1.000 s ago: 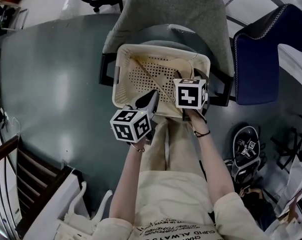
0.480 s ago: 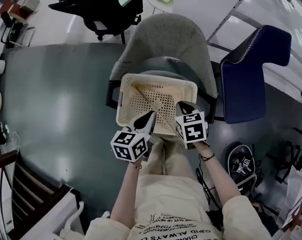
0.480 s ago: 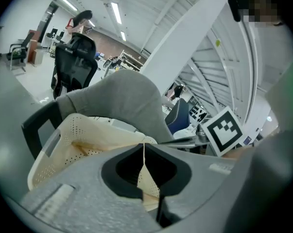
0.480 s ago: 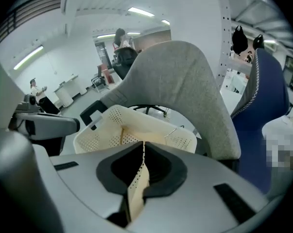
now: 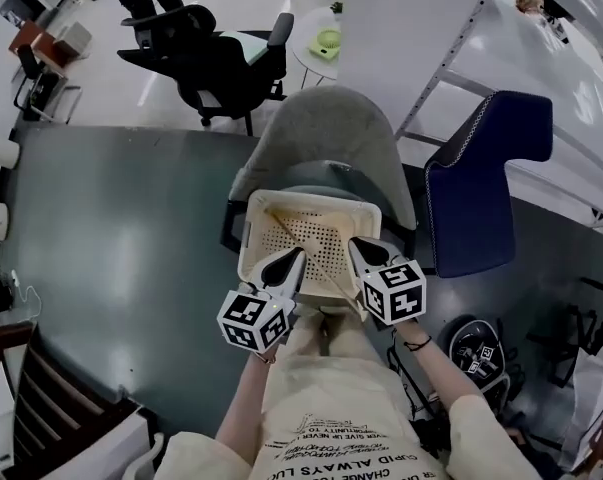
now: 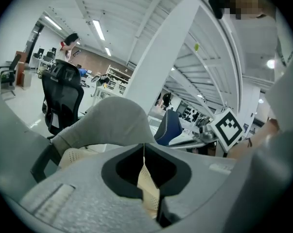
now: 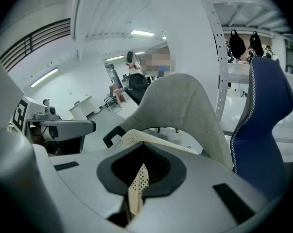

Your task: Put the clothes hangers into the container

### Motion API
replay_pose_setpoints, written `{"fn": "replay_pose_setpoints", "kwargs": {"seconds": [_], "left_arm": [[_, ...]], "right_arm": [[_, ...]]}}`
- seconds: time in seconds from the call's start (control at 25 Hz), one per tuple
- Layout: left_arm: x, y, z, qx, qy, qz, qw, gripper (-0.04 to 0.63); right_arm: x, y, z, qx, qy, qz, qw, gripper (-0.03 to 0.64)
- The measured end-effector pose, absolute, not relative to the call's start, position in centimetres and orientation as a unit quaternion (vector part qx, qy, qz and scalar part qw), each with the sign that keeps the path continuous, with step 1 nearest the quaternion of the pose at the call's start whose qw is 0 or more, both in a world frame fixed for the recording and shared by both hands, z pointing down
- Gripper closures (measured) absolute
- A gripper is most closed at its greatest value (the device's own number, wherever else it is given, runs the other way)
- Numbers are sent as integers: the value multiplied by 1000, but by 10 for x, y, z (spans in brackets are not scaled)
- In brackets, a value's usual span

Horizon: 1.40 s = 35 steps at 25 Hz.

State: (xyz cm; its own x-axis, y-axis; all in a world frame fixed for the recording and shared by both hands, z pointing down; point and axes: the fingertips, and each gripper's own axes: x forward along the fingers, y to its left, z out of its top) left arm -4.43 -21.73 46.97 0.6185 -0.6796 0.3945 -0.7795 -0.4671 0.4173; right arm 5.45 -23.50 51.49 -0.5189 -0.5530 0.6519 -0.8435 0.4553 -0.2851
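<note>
a cream perforated basket [image 5: 311, 200] sits on the seat of a grey chair [image 5: 326, 133], right in front of the person's knees [image 5: 326, 333]. inside it a pale hanger [image 5: 303, 240] lies slantwise across the dotted bottom, running from the far left corner toward the near right; i cannot tell how many hangers are in there. the left gripper [image 5: 284, 263] is at the near rim of the basket, left of the middle. in the left gripper view its jaws stand together, with a strip of the basket's dotted wall [image 6: 148, 191] pinched between them, so the left gripper [image 6: 144, 152] has hold of the basket. the right gripper [image 5: 361, 253] is at the same near rim, near the right corner. in the right gripper view its jaws are closing tight, with a strip of the perforated wall [image 7: 136, 186] upright between the pads, so the right gripper [image 7: 140, 171] grips the basket too. the two marker cubes point back toward the person, apart from each other, one over each knee. the grey chair's backrest [image 7: 180, 106] rises just beyond the basket's far rim. a blue chair [image 5: 481, 188] stands to the right of the grey one, close but apart from it, on the dark floor [image 5: 111, 228]. a black office chair [image 5: 216, 63] stands farther off to the left, on the pale floor, and a small round table [image 5: 326, 43] stands beside it.
</note>
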Motion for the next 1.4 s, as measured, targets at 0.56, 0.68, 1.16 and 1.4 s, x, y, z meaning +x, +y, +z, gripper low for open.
{"fn": "replay_pose_setpoints", "kwargs": {"seconds": [0.56, 0.68, 1.16, 1.4], "left_arm": [[-52, -224, 381, 883, -421, 57, 200, 571], [-55, -228, 364, 885, -425, 47, 186, 571], [-72, -241, 304, 889, -438, 20, 134, 571], [-86, -240, 288, 884, -454, 16, 111, 571]], "right_arm": [[47, -240, 412, 423, -856, 256, 151, 612], [48, -244, 390, 420, -864, 243, 130, 614], [56, -258, 301, 422, -878, 226, 7, 614], [56, -254, 280, 432, -886, 170, -1, 614]]}}
